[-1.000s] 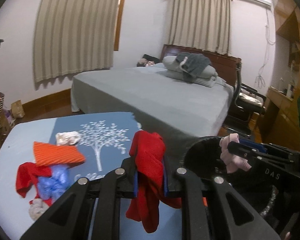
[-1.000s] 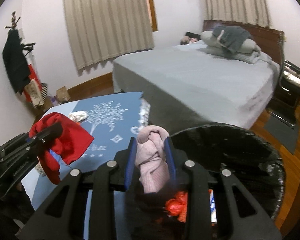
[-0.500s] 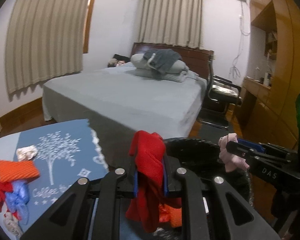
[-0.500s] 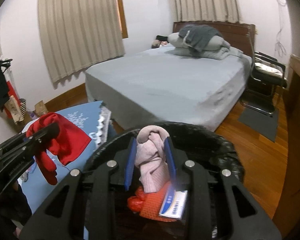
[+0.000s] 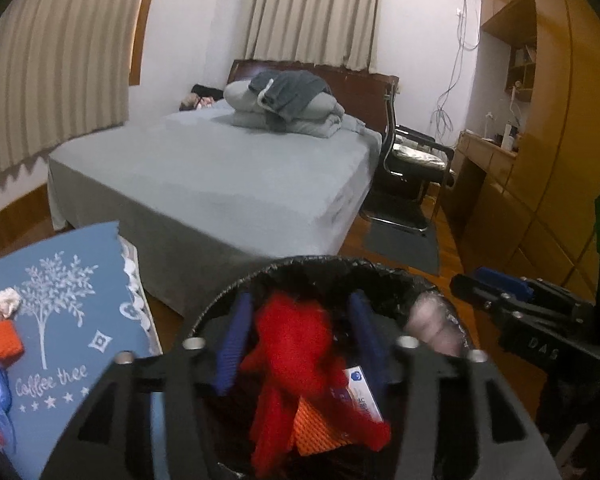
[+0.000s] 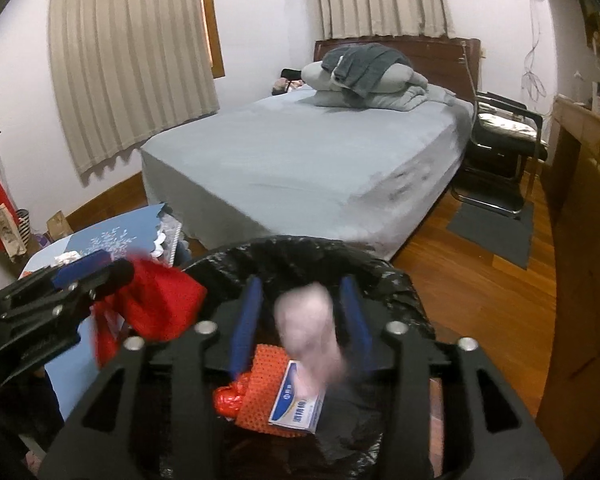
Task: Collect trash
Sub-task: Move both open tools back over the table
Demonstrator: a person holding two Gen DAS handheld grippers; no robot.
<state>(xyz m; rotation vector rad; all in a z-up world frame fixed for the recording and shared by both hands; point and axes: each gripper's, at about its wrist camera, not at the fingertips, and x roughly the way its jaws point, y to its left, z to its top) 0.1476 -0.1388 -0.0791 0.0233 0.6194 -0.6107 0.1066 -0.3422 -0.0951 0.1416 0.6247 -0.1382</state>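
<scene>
Jaws of both grippers have just been opening over the black-lined bin (image 6: 300, 256): left gripper (image 5: 296, 344) frees the red cloth (image 5: 292, 344), right gripper (image 6: 300, 320) the pink wad (image 6: 308, 328). Cloth snagging on a pad, I judge, could drag it back out.

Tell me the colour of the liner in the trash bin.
Black: the glossy liner folds over the trash bin's rim, clearest in the right wrist view.
</scene>
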